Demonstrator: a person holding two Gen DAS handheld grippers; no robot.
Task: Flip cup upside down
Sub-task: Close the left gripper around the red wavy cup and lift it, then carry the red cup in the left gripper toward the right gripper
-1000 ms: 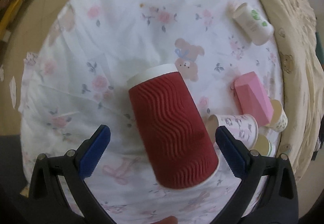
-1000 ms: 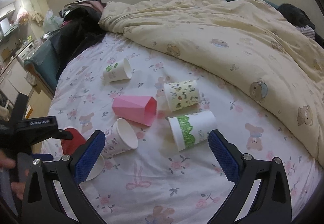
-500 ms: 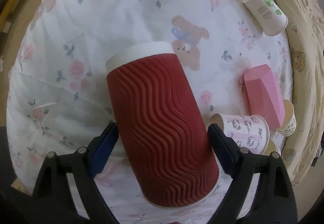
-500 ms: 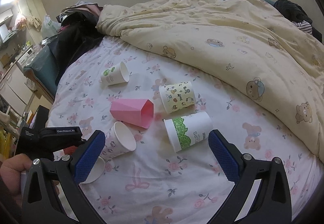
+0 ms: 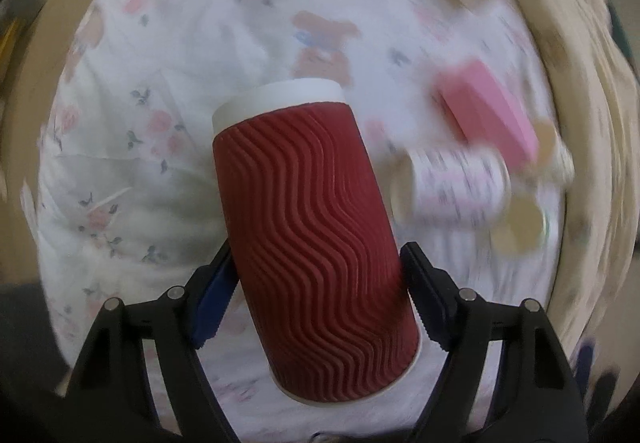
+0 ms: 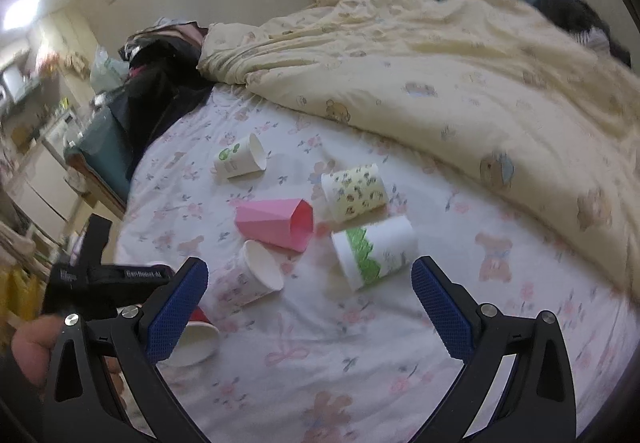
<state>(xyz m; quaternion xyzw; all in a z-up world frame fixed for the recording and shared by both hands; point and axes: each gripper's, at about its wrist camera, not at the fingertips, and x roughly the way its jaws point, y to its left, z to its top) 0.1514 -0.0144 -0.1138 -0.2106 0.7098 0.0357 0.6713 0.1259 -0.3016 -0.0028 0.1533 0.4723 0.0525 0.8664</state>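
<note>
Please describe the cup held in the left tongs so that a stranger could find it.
On the flowered white bedsheet, look between the left tongs. They grip a dark red ribbed paper cup; unlike the smooth printed cups nearby, only it has wavy ridges.

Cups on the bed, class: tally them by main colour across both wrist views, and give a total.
Red ribbed cup: 1
Pink faceted cup: 1
Yellow patterned cup: 1
White printed cups, namely green-leaf, green-band, pink-print: 3
Total: 6

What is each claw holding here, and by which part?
The left claw grips the red ribbed cup across its lower side wall, toward the wide rim end. The right claw is open, holding nothing.
</note>
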